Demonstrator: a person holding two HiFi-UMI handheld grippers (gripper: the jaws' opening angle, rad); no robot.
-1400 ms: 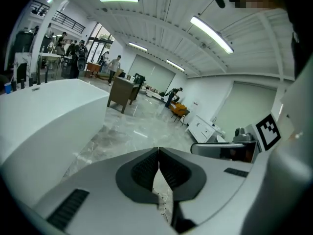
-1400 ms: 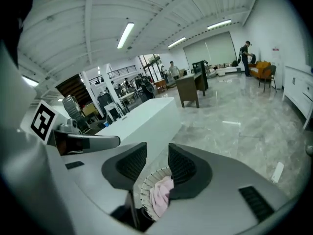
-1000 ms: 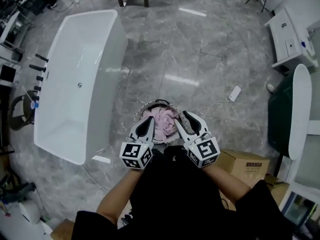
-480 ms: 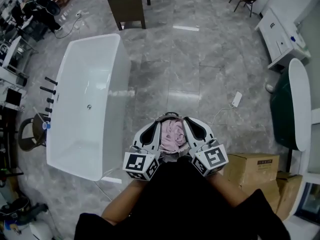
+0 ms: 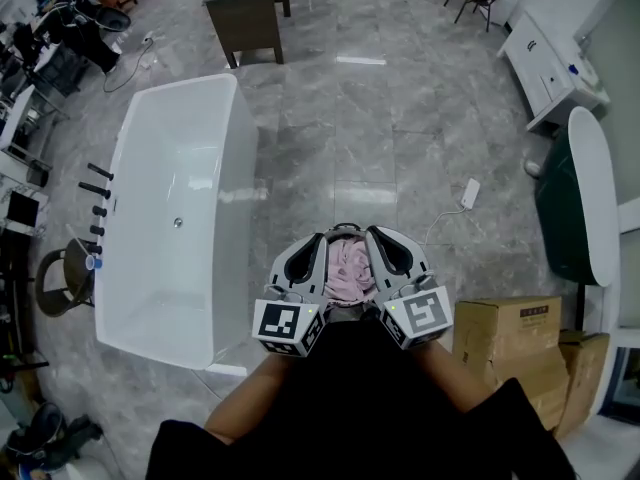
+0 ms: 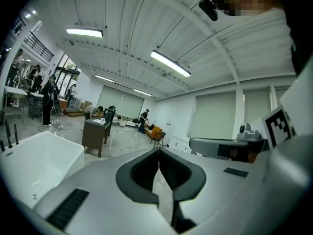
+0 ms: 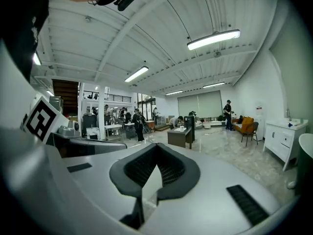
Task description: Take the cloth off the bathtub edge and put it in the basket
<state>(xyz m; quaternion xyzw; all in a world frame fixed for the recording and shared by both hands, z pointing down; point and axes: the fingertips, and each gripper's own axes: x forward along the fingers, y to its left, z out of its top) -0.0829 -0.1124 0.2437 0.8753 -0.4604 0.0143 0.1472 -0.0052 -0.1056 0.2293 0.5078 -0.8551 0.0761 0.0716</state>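
Cloth (image 5: 348, 266), pink and crumpled, down inside the round basket (image 5: 343, 228) on the grey floor (image 5: 400, 118), well apart from the white bathtub (image 5: 243, 158). Left gripper (image 5: 316, 238) and right gripper (image 5: 372, 233) side by side over the basket, flanking the cloth, each with jaws pressed together, nothing between them

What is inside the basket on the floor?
A crumpled pink cloth lies inside the basket. The cloth, the left tool and the right tool cover its bottom and most of its rim.
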